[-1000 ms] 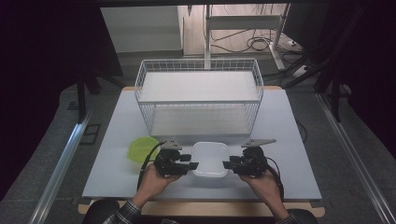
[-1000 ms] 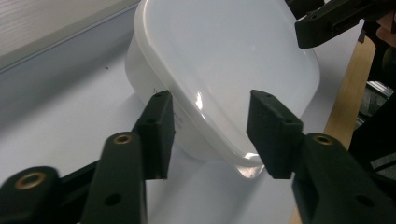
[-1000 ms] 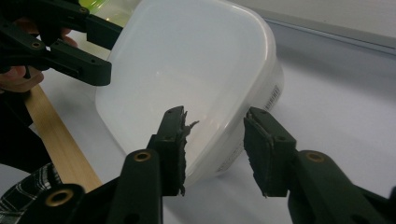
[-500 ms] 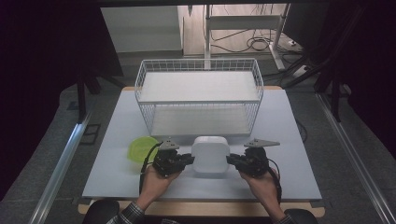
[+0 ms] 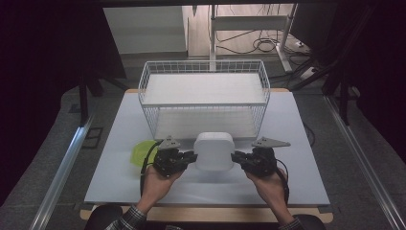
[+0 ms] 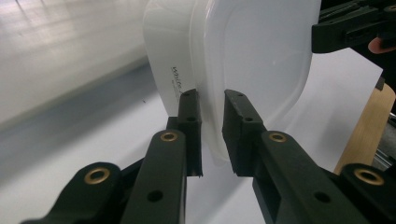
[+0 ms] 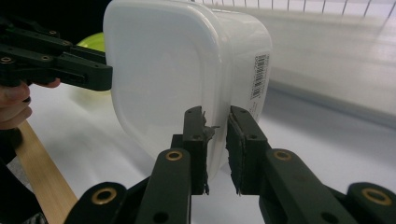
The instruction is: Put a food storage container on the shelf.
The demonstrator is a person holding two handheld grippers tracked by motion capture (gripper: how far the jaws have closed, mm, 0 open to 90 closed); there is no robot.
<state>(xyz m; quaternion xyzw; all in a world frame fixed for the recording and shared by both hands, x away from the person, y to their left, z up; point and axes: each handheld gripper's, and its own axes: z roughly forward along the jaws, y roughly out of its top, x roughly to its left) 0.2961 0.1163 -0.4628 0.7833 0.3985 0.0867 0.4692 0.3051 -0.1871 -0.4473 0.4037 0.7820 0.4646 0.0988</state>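
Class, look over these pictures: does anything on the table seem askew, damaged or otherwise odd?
The white lidded container is held between both grippers, tipped on edge with its lid toward the person. One of the right gripper fingers has a frayed, torn pad. Nothing is spilled.

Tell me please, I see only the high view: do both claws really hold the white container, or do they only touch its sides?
Observer: They hold it. The left claw has just been closing, and its jaws pinch the rim of the white container.
Operator: And the right one?
Observer: The right claw has just been closing too, and its jaws pinch the rim on the opposite side.
Operator: Is there any marking on the container wall?
Observer: Yes, the right gripper view shows a barcode label on the side wall.
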